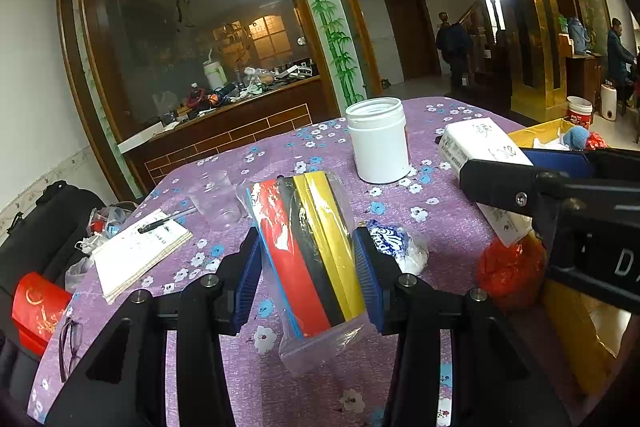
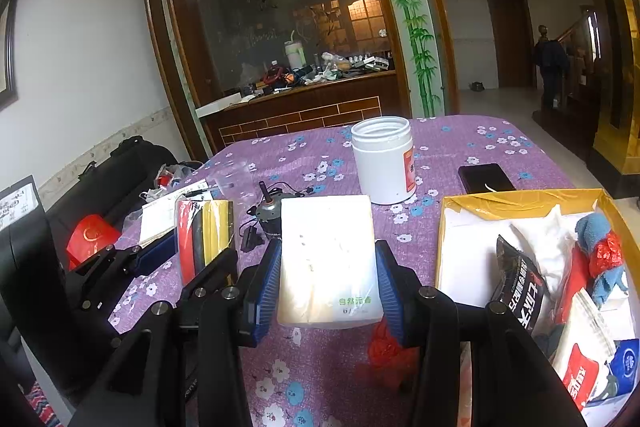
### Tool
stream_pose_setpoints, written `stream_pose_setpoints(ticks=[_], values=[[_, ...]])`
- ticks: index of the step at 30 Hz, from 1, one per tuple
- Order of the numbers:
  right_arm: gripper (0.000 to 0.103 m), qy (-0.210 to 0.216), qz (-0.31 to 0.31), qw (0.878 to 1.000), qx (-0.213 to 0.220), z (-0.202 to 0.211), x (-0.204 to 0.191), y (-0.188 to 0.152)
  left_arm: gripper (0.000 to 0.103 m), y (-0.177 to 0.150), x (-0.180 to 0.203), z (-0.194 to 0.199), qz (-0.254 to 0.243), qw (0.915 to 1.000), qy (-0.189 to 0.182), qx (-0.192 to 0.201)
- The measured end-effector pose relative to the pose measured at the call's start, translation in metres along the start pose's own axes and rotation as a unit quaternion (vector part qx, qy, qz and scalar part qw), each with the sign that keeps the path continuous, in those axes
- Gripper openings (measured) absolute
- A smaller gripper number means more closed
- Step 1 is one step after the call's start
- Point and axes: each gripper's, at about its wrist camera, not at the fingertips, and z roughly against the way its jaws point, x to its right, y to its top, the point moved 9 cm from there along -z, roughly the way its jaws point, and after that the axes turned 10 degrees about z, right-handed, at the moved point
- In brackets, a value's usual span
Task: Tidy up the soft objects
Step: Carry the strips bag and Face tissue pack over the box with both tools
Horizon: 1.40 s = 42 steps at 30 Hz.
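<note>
glossy plastic jar [image 1: 378, 141], cloth tablecloth [image 1: 448, 219]

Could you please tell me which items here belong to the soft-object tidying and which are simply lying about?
Part of the job:
- bagged stack of red, black and yellow foam sheets, in the left tongs
- white soft tissue pack, in the right tongs
- yellow cardboard box

Lying about:
- white plastic jar
- paper notebook
- black-framed glasses
- small grey motor
</note>
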Motion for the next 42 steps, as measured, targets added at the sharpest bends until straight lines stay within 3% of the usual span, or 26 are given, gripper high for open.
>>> stream_pose_setpoints(ticks=[22, 27, 36, 40, 42], values=[[0.046, -0.008, -0.03, 0.999, 0.007, 0.005, 0.019, 0.005, 0.043, -0.004, 0.006, -0.004, -0.004, 0.9999, -0.006, -0.009], [0.046, -0.022, -0.074, 0.997, 0.016, 0.014, 0.047, 0.008, 0.043, -0.003, 0.007, -0.001, -0.003, 0.9999, -0.01, -0.005], [0.046, -0.055, -0.178, 0.982, 0.039, 0.04, 0.115, 0.004, 0.043, -0.006, 0.009, 0.0, -0.003, 0.9998, -0.015, -0.009], [0.046, -0.085, -0.21, 0.973, 0.046, 0.053, 0.145, 0.0, 0.043, -0.005, 0.013, 0.003, 0.002, 0.9992, -0.038, -0.016], [0.046, -0.104, -0.22, 0.969, 0.046, 0.061, 0.16, -0.002, 0.043, -0.007, 0.02, 0.004, 0.012, 0.9969, -0.068, -0.038]])
